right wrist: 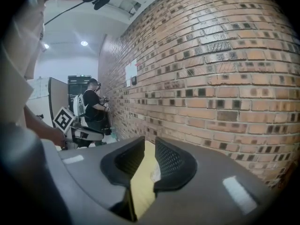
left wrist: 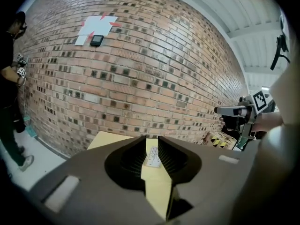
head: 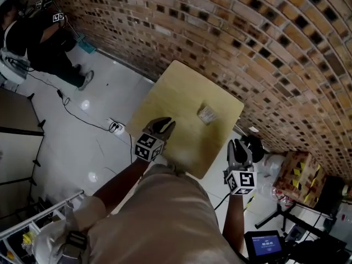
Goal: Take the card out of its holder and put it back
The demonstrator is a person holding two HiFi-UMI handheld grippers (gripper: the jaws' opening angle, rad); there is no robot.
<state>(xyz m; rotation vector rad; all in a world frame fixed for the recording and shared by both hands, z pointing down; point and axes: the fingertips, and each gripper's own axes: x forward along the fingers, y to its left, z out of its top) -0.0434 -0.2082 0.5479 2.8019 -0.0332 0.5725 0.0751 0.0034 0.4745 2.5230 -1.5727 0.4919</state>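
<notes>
One brick wall (head: 220,32) fills the background above a pale, glossy floor (head: 71,142). One square, yellowish table (head: 176,92) stands against the wall. At the far left, one other person (head: 38,37) in dark clothes stands near the same wall, and a stack of cardboard boxes (head: 294,172) sits at the right. There are two grippers, each bearing one marker cube. The left gripper (head: 165,124) hangs over the table's near edge, and the right gripper (head: 238,143) is just off the near right corner, above the floor. Each gripper's own view shows its jaws a narrow gap apart with nothing between them, only tabletop seen through the gap. One card holder (head: 207,113) lies flat on the table towards the wall side, well apart from both grippers. At this size the card cannot be told from the sleeve.
</notes>
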